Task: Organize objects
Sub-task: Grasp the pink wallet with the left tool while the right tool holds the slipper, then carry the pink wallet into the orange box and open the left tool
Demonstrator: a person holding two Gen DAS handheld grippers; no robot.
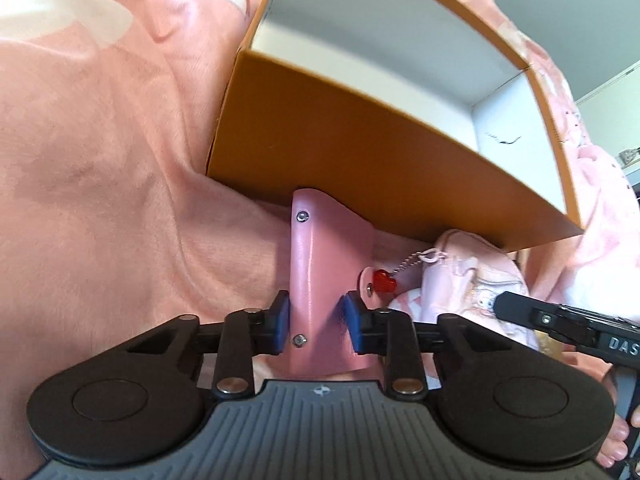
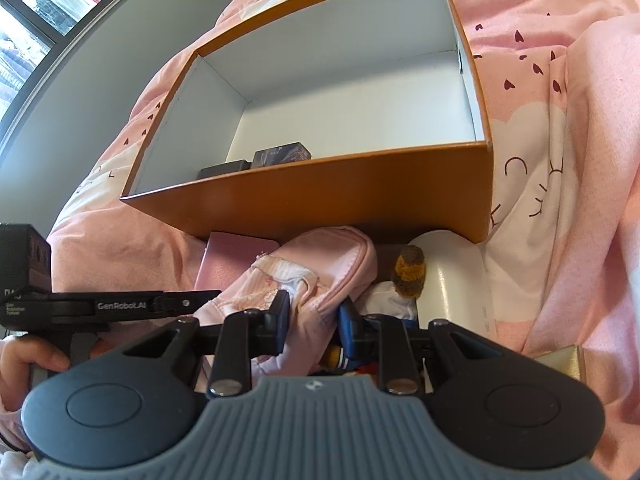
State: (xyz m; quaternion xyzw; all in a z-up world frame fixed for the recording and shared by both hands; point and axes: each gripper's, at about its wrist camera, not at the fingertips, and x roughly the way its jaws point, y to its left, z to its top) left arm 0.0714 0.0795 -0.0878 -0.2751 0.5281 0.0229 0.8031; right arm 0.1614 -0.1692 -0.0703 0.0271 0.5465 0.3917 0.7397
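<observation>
My left gripper (image 1: 316,322) is shut on a pink leather case (image 1: 310,264) with metal studs, its blue pads pressing both sides. A red heart charm (image 1: 384,282) on a bead chain lies just right of the case. In the right wrist view my right gripper (image 2: 314,320) is shut on a pink fabric pouch (image 2: 316,276), which bunches up between the pads. The pink leather case (image 2: 236,256) lies left of the pouch. Both things rest against the near wall of an open orange box (image 2: 320,200) with a white inside.
Two small dark boxes (image 2: 282,154) sit in the orange box's near left corner. A brown plush toy (image 2: 408,272) and a white rounded case (image 2: 460,272) lie right of the pouch. A pink patterned bedspread (image 1: 100,160) lies under everything. A hand (image 2: 24,356) grips the left tool.
</observation>
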